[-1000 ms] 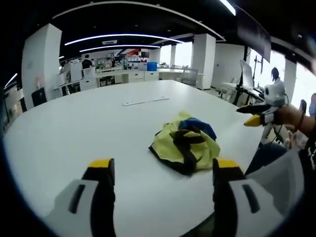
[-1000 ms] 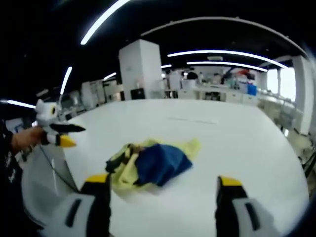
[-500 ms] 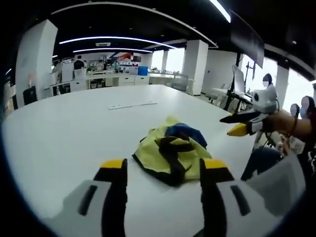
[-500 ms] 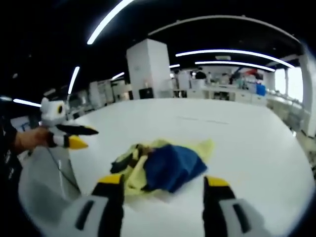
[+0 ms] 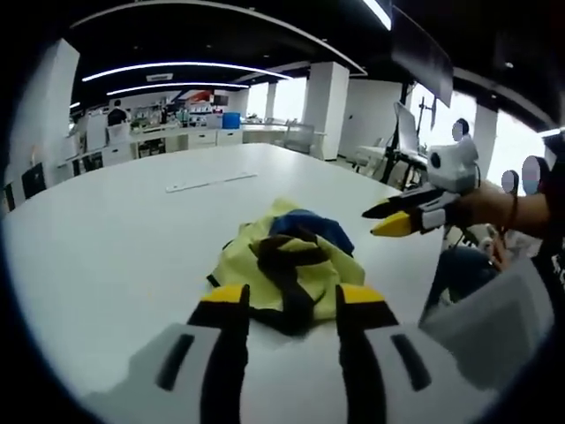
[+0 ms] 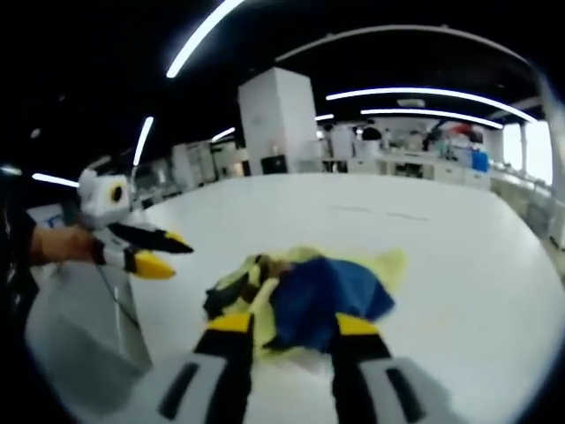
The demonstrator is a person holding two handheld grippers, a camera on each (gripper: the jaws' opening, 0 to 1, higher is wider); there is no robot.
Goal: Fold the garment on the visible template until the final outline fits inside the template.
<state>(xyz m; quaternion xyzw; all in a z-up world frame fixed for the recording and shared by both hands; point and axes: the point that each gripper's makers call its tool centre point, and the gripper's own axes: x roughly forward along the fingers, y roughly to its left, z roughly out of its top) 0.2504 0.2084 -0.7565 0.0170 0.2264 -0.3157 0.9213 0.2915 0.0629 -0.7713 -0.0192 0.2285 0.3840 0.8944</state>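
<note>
In the left gripper view, the left gripper (image 5: 290,299) has its jaws partly spread, pinching nothing, the crumpled yellow, blue and black garment (image 5: 287,261) at twelve o'clock on the white table (image 5: 115,238). At three o'clock the right gripper (image 5: 399,216) hovers. In the right gripper view its jaws are narrowly apart before the garment (image 6: 309,296), the left gripper (image 6: 150,252) at nine o'clock.

Long white ceiling light strips (image 5: 177,69) are illuminating the office from above, and daylight is entering through tall windows (image 5: 508,146) at the right of the left gripper view. The round white matte table (image 5: 106,238) is reflecting this light evenly, without harsh glare. The crumpled yellow, blue and black fabric garment (image 6: 305,296) is casting only a faint shadow. Fisheye distortion is bending straight lines near the edges, and the background is appearing soft and slightly blurred.
</note>
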